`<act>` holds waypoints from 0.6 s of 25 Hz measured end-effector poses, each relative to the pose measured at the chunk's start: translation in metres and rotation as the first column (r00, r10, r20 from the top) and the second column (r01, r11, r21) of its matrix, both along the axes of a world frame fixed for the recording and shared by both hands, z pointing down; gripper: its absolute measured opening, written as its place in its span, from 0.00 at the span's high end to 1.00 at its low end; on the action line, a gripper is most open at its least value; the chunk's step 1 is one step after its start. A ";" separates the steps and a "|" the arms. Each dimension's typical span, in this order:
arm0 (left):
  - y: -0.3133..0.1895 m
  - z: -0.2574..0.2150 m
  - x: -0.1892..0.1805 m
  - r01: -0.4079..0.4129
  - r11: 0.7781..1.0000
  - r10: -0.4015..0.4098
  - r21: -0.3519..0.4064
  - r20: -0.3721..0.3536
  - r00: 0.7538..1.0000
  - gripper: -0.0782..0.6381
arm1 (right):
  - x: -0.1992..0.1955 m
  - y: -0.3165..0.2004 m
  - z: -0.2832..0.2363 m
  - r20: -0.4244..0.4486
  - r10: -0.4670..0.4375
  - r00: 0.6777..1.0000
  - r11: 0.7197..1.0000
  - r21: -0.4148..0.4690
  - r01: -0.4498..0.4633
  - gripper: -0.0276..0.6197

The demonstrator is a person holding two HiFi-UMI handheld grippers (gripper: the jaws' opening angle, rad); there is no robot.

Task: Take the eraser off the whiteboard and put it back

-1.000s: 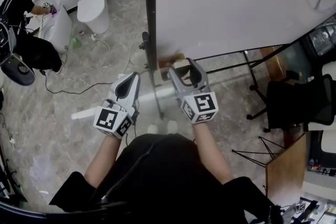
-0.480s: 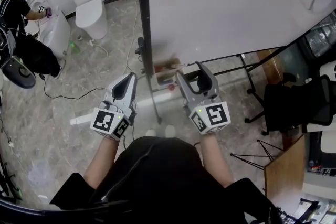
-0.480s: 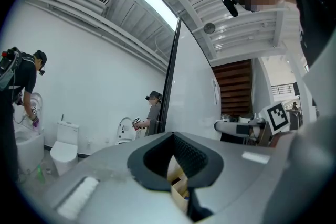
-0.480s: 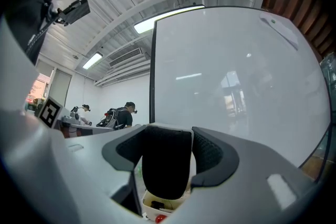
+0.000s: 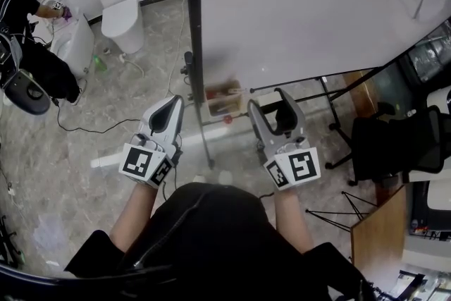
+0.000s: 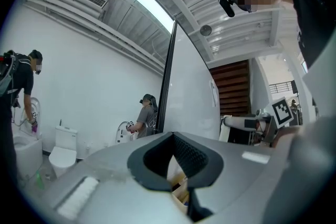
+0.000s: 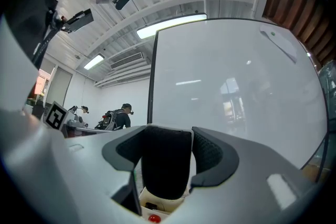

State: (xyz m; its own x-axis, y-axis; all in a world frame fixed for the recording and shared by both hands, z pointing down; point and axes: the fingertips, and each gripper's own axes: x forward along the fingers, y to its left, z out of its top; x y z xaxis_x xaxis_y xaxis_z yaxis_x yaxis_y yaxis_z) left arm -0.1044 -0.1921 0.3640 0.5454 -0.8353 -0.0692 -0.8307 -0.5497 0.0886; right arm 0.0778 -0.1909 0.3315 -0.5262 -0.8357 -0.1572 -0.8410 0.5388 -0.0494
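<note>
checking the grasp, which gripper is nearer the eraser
Right. The right gripper has the eraser clamped between its jaws, in front of the whiteboard; the left gripper is apart from it, left of the board's black post.

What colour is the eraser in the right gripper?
Black; the eraser shows best in the right gripper view.

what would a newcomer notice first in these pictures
The big whiteboard fills the upper right of the head view. In front of its lower edge, the right hand-held gripper is clamped on a black eraser. Oddly, a white toilet stands on the floor at upper left, near a person in black bent over another white fixture.
</note>
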 end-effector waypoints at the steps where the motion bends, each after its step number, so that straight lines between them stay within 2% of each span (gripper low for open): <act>1: 0.000 -0.001 -0.001 0.002 1.000 -0.002 0.002 -0.002 1.000 0.89 | 0.002 0.002 -0.002 0.001 0.001 1.000 1.000 0.005 -0.002 0.54; 15: 0.005 -0.018 -0.004 0.006 1.000 -0.006 0.023 -0.021 1.000 0.89 | 0.020 0.020 -0.025 0.006 0.003 1.000 0.999 0.048 -0.003 0.54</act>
